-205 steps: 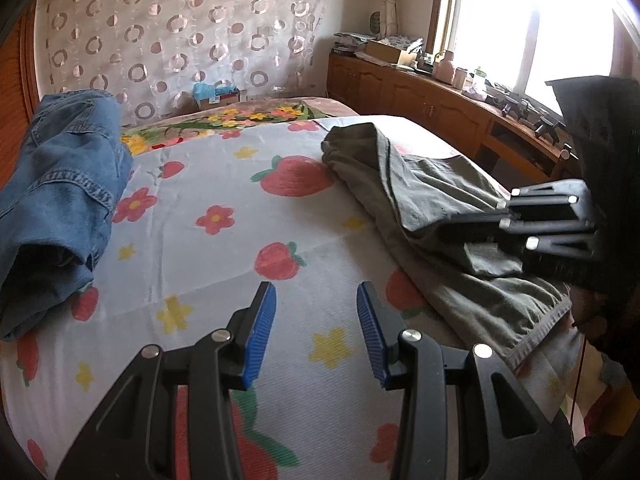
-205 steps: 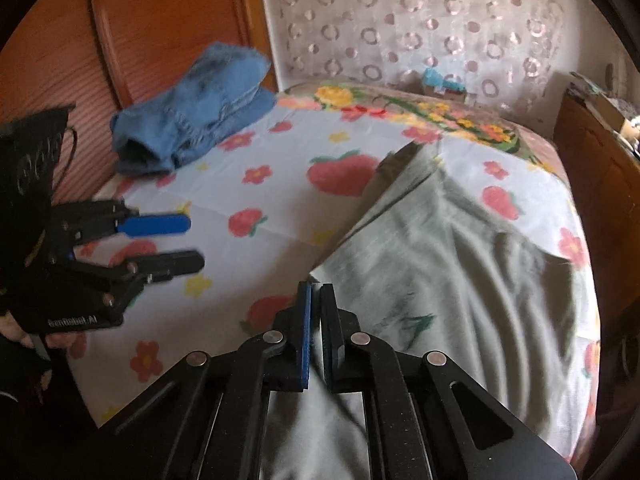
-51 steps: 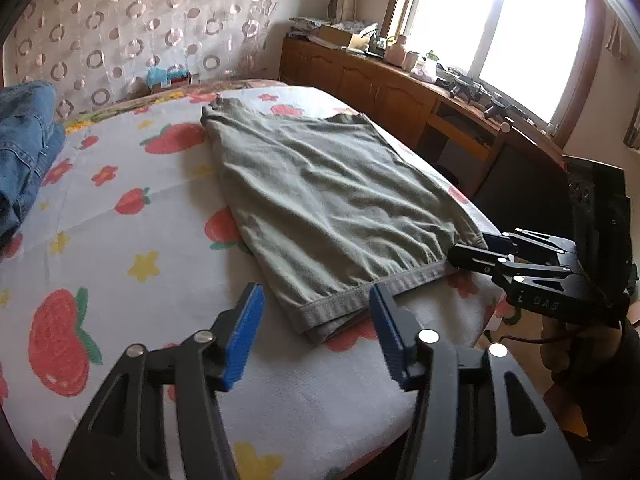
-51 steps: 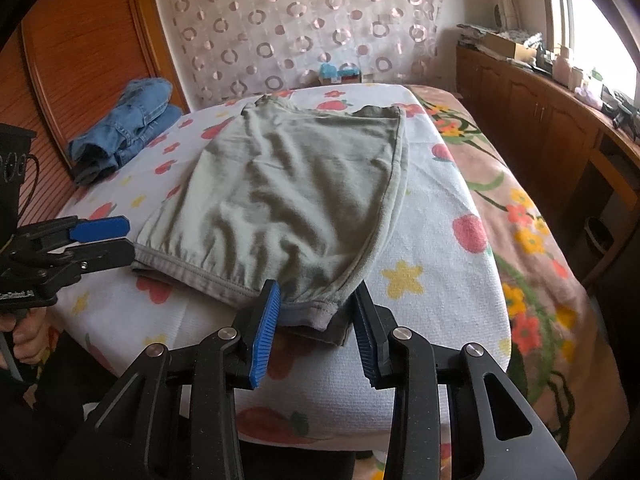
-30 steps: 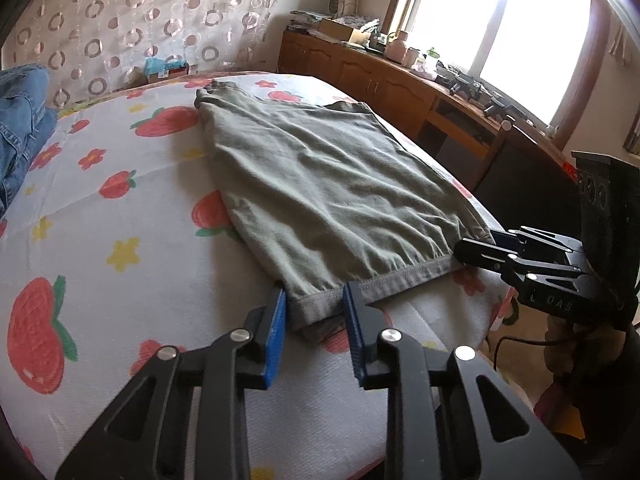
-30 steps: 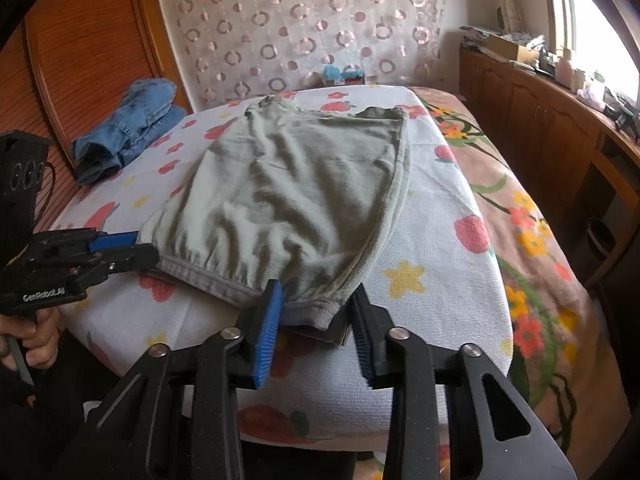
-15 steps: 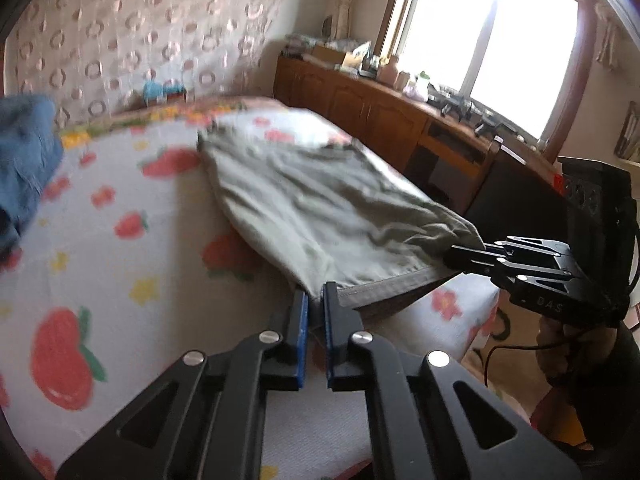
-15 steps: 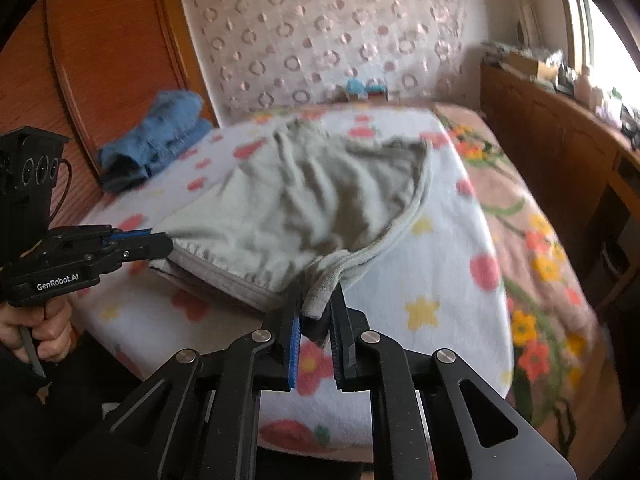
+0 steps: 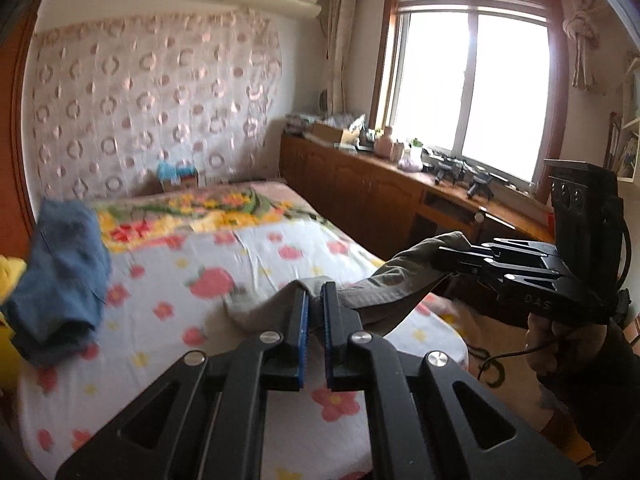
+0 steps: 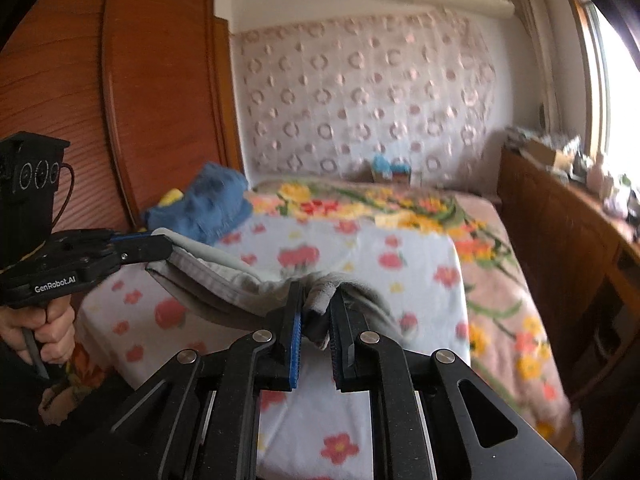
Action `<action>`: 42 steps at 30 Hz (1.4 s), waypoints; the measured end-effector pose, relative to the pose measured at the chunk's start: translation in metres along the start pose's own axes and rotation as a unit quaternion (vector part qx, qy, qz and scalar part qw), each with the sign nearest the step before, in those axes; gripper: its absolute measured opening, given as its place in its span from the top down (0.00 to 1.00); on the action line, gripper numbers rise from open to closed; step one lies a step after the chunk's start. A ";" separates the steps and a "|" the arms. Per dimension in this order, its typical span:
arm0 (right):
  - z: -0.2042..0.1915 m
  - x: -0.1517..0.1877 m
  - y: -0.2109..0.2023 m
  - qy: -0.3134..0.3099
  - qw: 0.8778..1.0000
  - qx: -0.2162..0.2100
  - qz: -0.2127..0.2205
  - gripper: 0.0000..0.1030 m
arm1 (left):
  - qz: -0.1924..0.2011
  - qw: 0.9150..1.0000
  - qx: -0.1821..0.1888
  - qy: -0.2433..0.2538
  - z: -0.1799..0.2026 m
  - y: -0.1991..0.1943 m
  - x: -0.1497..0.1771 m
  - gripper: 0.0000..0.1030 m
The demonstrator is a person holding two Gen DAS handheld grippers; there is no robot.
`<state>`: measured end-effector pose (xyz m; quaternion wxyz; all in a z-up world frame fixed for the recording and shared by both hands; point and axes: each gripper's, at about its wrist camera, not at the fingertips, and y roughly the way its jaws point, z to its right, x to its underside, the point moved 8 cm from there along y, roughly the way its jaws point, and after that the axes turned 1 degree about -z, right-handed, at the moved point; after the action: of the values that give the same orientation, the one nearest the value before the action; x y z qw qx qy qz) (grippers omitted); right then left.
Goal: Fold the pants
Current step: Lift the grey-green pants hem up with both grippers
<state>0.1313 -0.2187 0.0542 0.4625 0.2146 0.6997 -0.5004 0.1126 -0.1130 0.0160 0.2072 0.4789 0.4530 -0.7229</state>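
Observation:
The olive-green pants [image 9: 384,284] hang in the air above the near end of the bed, stretched between both grippers. My left gripper [image 9: 314,300] is shut on one corner of their near edge. My right gripper [image 10: 314,300] is shut on the other corner, with bunched cloth [image 10: 320,312] between its blue pads. In the left wrist view the right gripper [image 9: 452,258] pinches the pants from the right. In the right wrist view the left gripper [image 10: 160,246] holds them at the left. Most of the pants hang below, hidden by the grippers.
The bed [image 9: 248,248] has a white sheet with strawberries and flowers. Folded blue jeans [image 9: 64,276] lie at its left edge by a wooden wardrobe [image 10: 132,104]. A long wooden cabinet [image 9: 380,196] with clutter runs under the window on the right. A hand [image 10: 44,328] grips the left handle.
Both grippers shut on the near edge of the pants, then rose together and tilted up. The pants came off the bed and now hang between them.

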 end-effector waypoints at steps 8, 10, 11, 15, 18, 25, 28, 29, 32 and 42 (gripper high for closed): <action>-0.031 -0.057 -0.012 -0.039 0.998 -0.020 0.043 0.91 | 0.055 0.998 -0.027 0.016 -0.016 -0.051 -0.045 0.98; -0.040 -0.067 -0.012 -0.048 0.997 -0.026 0.050 0.91 | 0.065 0.997 -0.035 0.018 -0.023 -0.060 -0.051 0.98; -0.044 -0.070 -0.010 -0.052 0.997 -0.028 0.051 0.91 | 0.067 0.997 -0.038 0.018 -0.026 -0.061 -0.051 0.98; -0.049 -0.070 0.015 -0.061 0.997 -0.035 0.036 0.91 | 0.052 0.997 -0.052 0.022 -0.042 -0.048 -0.048 0.98; -0.043 -0.064 0.037 -0.060 0.997 -0.039 0.022 0.91 | 0.035 0.997 -0.061 0.022 -0.059 -0.026 -0.044 0.98; -0.033 -0.105 0.089 -0.076 0.997 -0.027 0.012 0.91 | 0.034 0.996 -0.078 0.008 -0.105 0.009 -0.078 0.98; -0.025 -0.143 0.098 -0.085 0.996 -0.008 0.027 0.91 | 0.051 0.995 -0.088 0.015 -0.118 0.010 -0.114 0.98; -0.023 -0.154 0.098 -0.088 0.995 -0.002 0.035 0.91 | 0.054 0.994 -0.090 0.022 -0.120 0.011 -0.127 0.98; -0.017 -0.185 0.104 -0.092 0.995 0.009 0.047 0.91 | 0.054 0.993 -0.096 0.035 -0.129 0.017 -0.149 0.98; -0.022 -0.112 0.166 -0.090 0.993 -0.015 -0.075 0.91 | -0.019 0.995 -0.094 0.004 -0.154 0.053 -0.078 0.98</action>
<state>0.3019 -0.1130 0.0694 0.4875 0.1085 0.6771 -0.5405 0.2647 -0.0186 0.0408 0.2355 0.4514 0.5293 -0.6787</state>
